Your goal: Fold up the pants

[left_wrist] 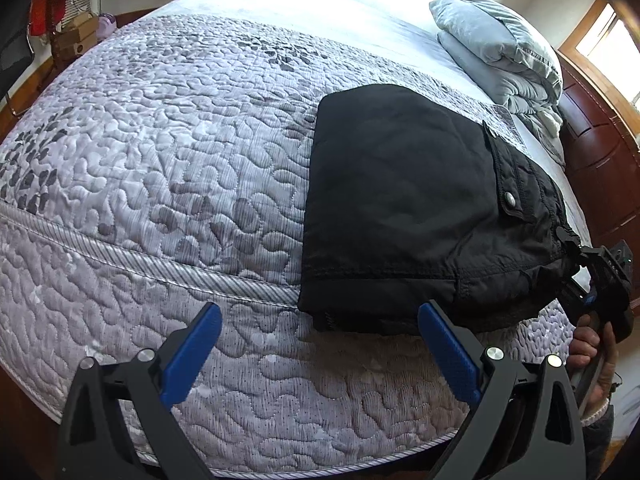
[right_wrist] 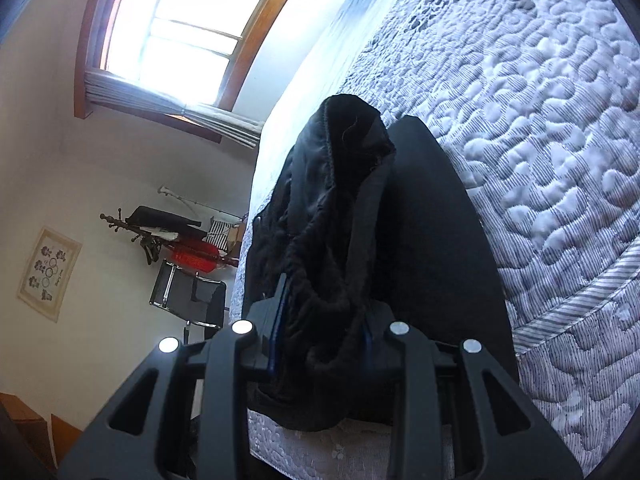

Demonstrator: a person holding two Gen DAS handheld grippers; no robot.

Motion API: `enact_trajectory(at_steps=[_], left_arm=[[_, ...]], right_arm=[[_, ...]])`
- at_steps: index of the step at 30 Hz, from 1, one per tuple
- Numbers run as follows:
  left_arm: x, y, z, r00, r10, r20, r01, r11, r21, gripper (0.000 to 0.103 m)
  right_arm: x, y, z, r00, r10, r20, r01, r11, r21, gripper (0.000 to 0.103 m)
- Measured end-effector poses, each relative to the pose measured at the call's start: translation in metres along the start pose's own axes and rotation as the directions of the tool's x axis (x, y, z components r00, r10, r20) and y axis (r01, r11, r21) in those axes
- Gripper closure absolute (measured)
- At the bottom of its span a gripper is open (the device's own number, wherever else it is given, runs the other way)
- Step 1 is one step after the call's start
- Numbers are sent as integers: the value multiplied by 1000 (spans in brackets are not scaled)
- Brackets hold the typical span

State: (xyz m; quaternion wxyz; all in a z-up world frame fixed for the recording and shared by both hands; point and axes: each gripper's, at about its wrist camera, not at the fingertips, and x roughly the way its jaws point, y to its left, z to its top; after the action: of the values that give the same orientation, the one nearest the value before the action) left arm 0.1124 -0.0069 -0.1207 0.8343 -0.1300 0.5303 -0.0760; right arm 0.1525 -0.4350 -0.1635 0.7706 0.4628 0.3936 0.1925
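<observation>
Two hand-held grippers at folded pants (left_wrist: 404, 204) on the bed (left_wrist: 168, 152).
Left hand-held gripper (left_wrist: 320, 344) spread, empty, near the pants' edge; right hand-held gripper (right_wrist: 320, 320) pinching bunched pants fabric.

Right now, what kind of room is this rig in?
Most likely a home bedroom: a bed under a grey quilted bedspread, a stack of folded pale grey bedding near a dark wooden headboard, and a wood-framed window.
</observation>
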Motion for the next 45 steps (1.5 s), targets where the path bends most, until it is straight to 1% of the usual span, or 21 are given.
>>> enact_trajectory(at_steps=[2, 3, 5, 6, 7, 9, 11, 13, 14, 15, 16, 18, 20, 22, 25, 29, 33, 36, 38, 41, 45], left_arm=[[2, -1, 0, 1000, 2, -4, -2, 1000, 3, 4], [3, -2, 0, 1000, 4, -8, -4, 1000, 4, 4], [4, -2, 0, 1000, 7, -14, -7, 1000, 7, 4], [4, -2, 0, 1000, 10, -17, -10, 1000, 8, 4], [4, -3, 0, 1000, 13, -16, -13, 1000, 10, 4], [2, -2, 1, 1000, 19, -9, -19, 1000, 10, 4], [-1, -1, 3, 1000, 18, -1, -18, 1000, 6, 4], [-3, 0, 4, 1000, 13, 5, -13, 1000, 2, 4], [-3, 0, 5, 1000, 11, 7, -11, 1000, 1, 4], [-4, -1, 6, 1000, 8, 8, -8, 1000, 0, 4], [-4, -1, 6, 1000, 8, 6, -8, 1000, 0, 4], [-4, -3, 7, 1000, 7, 2, -7, 1000, 4, 4], [-5, -4, 6, 1000, 5, 2, -5, 1000, 11, 4], [-6, -6, 5, 1000, 11, 5, -11, 1000, 22, 4], [-6, -7, 4, 1000, 17, 3, -17, 999, 27, 4], [-4, -6, 3, 1000, 14, -2, -14, 1000, 17, 4], [-4, -7, 2, 1000, 12, -5, -12, 1000, 14, 4], [-4, -8, 1, 1000, 11, -5, -11, 1000, 13, 4], [-4, -9, 1, 1000, 6, -6, -6, 1000, 14, 4], [-4, -10, 1, 1000, 6, -3, -6, 1000, 16, 4], [-3, -8, 1, 1000, 2, -8, -2, 1000, 7, 4]], right_arm=[[2, -7, -2, 1000, -9, -11, 9, 1000, 8, 69], [4, -11, -3, 1000, -18, -24, 19, 1000, 15, 62], [5, -17, -4, 999, -12, -42, 14, 999, 37, 58], [2, -19, -4, 999, 0, -45, 2, 999, 46, 50], [-1, -23, -5, 999, 9, -48, -6, 999, 54, 37], [-11, -23, -6, 999, 22, -38, -19, 998, 67, 27], [-21, -20, -9, 999, -11, -33, 13, 999, 42, 25], [-30, -14, -11, 999, -23, -23, 23, 1000, 8, 26], [-34, -12, -13, 999, -24, -21, 24, 1000, -6, 27], [-34, -10, -13, 999, -35, -21, 35, 999, -16, 31], [-35, -9, -14, 998, -55, -23, 54, 998, -27, 38], [-33, 0, -16, 994, -107, -28, 105, 992, -66, 44], [-32, 4, -20, 991, -131, -25, 129, 988, -91, 51], [-34, 5, -22, 989, -150, -14, 147, 983, -106, 69], [-35, 12, -25, 990, -138, -1, 137, 982, -127, 72], [-44, 22, -27, 992, -128, 17, 129, 978, -166, 74], [-52, 40, -23, 995, -94, 35, 99, 974, -205, 75], [-57, 61, -18, 997, -62, 47, 72, 967, -245, 75], [-59, 68, -16, 997, -55, 50, 66, 963, -263, 75], [-58, 68, -18, 996, -72, 47, 82, 960, -266, 75], [-55, 43, -24, 995, -93, 39, 99, 972, -214, 75]])
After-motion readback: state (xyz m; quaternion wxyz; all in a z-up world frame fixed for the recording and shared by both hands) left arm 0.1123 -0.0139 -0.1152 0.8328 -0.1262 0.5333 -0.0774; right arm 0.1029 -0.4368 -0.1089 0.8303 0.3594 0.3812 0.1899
